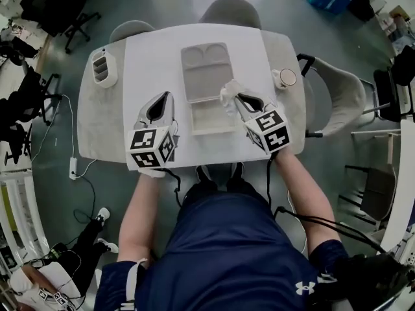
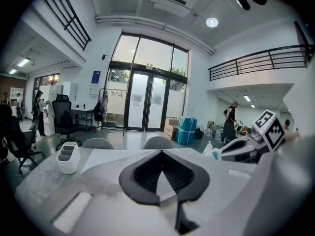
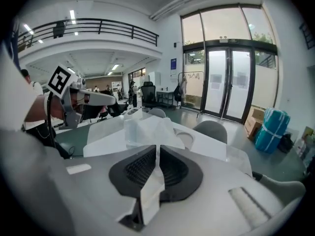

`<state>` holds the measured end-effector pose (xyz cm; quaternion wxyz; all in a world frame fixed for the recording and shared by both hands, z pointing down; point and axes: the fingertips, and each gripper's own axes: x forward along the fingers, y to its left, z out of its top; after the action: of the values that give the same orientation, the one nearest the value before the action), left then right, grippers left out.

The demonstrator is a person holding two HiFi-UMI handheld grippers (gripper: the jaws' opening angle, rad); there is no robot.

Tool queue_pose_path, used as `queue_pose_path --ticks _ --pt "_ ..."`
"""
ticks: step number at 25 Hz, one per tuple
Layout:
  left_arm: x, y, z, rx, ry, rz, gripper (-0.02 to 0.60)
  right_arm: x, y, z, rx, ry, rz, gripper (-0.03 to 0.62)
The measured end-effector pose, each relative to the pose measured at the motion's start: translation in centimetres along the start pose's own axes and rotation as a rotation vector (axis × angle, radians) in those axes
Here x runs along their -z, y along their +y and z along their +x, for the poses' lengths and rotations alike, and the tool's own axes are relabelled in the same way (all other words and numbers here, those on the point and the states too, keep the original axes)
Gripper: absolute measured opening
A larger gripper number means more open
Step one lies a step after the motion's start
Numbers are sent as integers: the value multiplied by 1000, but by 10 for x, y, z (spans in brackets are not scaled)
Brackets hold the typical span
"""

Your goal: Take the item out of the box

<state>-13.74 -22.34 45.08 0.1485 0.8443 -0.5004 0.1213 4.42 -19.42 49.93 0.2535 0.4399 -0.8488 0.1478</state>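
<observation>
Tool on the right [image 1: 238, 100] pinches the white bagged item [image 3: 147, 124], just above the open box [image 1: 211, 129] at mid-surface [image 1: 91, 122]. Left tool [image 1: 165, 100] is pressed together, empty, near the front edge. The lift-out seems in hand; next, carry the item clear.
</observation>
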Motion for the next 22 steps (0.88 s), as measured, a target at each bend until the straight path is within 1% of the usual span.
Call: queue_pose_path --ticks 5,9,16,19,22 --pt "-6 -21 11 48 -1 24 2 -7 -32 -31 98 -119 103 28" --pt "-10 -38 20 90 1 43 2 -2 -60 -55 189 -174 174 28" --pt "-7 -59 35 133 22 58 2 31 -94 -79 299 -174 288 28" --pt "-1 -66 39 139 39 60 2 48 -104 -84 322 -165 319 28" --pt "8 -71 42 138 60 56 2 71 -109 -80 326 -129 342 28"
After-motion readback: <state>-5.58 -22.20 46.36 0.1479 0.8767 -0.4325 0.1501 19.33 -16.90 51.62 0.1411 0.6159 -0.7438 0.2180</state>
